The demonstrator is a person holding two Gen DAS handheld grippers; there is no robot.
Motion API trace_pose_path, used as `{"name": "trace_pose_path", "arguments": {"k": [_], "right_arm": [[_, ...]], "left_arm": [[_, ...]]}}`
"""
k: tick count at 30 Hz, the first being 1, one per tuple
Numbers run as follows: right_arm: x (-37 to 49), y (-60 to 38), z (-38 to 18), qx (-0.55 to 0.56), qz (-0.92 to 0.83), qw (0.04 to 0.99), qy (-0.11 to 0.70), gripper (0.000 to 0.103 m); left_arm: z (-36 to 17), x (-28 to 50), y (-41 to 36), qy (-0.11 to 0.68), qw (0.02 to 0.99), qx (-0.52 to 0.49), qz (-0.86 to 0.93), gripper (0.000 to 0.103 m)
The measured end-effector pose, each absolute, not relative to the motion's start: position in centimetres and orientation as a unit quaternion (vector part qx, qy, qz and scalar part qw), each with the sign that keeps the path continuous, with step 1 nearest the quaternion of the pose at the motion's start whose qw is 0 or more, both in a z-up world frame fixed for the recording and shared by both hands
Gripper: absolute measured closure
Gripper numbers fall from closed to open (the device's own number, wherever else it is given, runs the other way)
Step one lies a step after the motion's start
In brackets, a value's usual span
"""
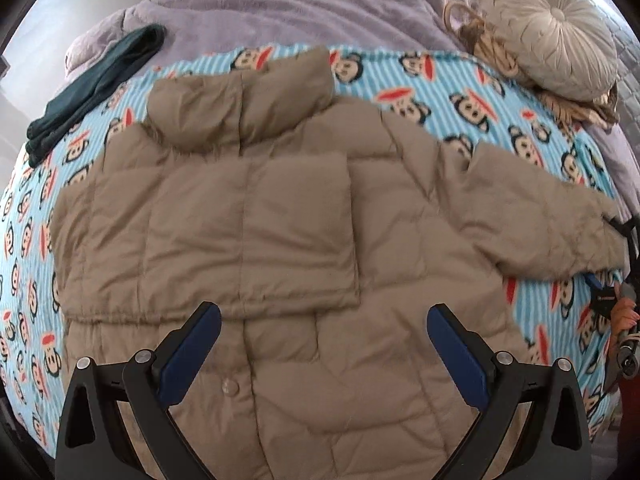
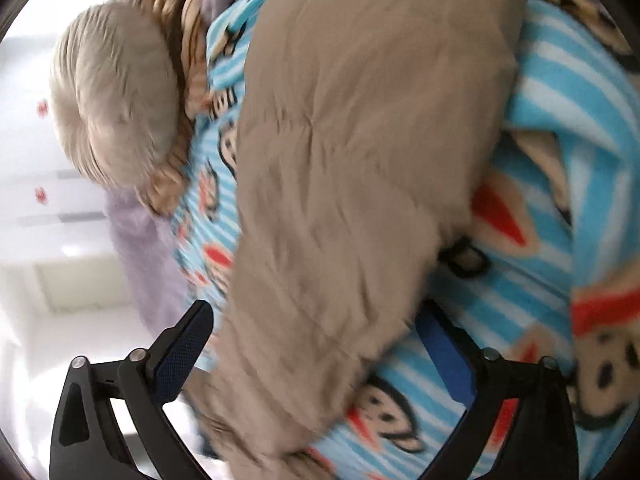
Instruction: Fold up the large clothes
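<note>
A tan puffer jacket (image 1: 280,232) lies spread on a blue monkey-print blanket (image 1: 24,216). Its left sleeve is folded across the chest. Its right sleeve (image 1: 540,216) stretches out to the right. My left gripper (image 1: 324,320) hovers open and empty above the jacket's lower front. My right gripper (image 2: 316,328) is open, its jaws either side of the end of the right sleeve (image 2: 340,184), with the blanket (image 2: 560,128) beneath. It also shows at the right edge of the left wrist view (image 1: 624,272), beside the sleeve cuff.
A folded dark green garment (image 1: 92,88) lies at the blanket's far left. A round pleated cushion (image 1: 548,28) rests on a woven basket (image 1: 476,36) at the far right. A lilac bedcover (image 1: 300,4) lies beyond. The cushion (image 2: 116,96) also shows in the right wrist view.
</note>
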State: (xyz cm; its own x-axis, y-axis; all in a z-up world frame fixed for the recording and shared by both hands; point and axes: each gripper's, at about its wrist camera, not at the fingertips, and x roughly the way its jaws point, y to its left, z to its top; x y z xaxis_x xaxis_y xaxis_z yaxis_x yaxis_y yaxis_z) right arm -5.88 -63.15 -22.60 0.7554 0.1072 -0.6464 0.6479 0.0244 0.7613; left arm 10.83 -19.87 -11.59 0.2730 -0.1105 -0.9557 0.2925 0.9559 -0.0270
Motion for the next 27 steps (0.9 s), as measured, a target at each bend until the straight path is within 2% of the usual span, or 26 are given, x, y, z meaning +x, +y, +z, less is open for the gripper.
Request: {"name": "trace_pose_path", "arguments": {"k": [2, 3, 7, 15, 21, 27], "right_arm": [[-5.5, -63.6, -22.8, 0.684, -0.196, 0.643, 0.283, 0.088], [-5.1, -63.7, -22.9, 0.69, -0.187, 0.639, 0.286, 0.096], [-4.1, -63.3, -20.7, 0.665, -0.161, 0.673, 0.282, 0.096], [2.1, -56.8, -11.5, 0.53, -0.082, 0.786, 0.306, 0.096], [8.3, -46.0, -7.0, 0.394, -0.02, 0.852, 0.344, 0.096], [12.5, -32.7, -7.5, 0.261, 0.048, 0.875, 0.405, 0.096]], "left_arm": [[-11.0, 11.5, -20.0, 0.581, 0.8, 0.076, -0.127, 0.0], [-10.9, 11.8, -19.9, 0.577, 0.803, 0.076, -0.127, 0.0], [-9.4, 13.1, -19.1, 0.557, 0.818, 0.078, -0.124, 0.0], [-7.6, 16.2, -13.7, 0.53, 0.841, 0.056, -0.092, 0.0], [-8.1, 17.4, -8.1, 0.528, 0.846, 0.034, -0.07, 0.0], [-8.4, 19.6, -2.4, 0.523, 0.85, 0.006, -0.054, 0.0]]}}
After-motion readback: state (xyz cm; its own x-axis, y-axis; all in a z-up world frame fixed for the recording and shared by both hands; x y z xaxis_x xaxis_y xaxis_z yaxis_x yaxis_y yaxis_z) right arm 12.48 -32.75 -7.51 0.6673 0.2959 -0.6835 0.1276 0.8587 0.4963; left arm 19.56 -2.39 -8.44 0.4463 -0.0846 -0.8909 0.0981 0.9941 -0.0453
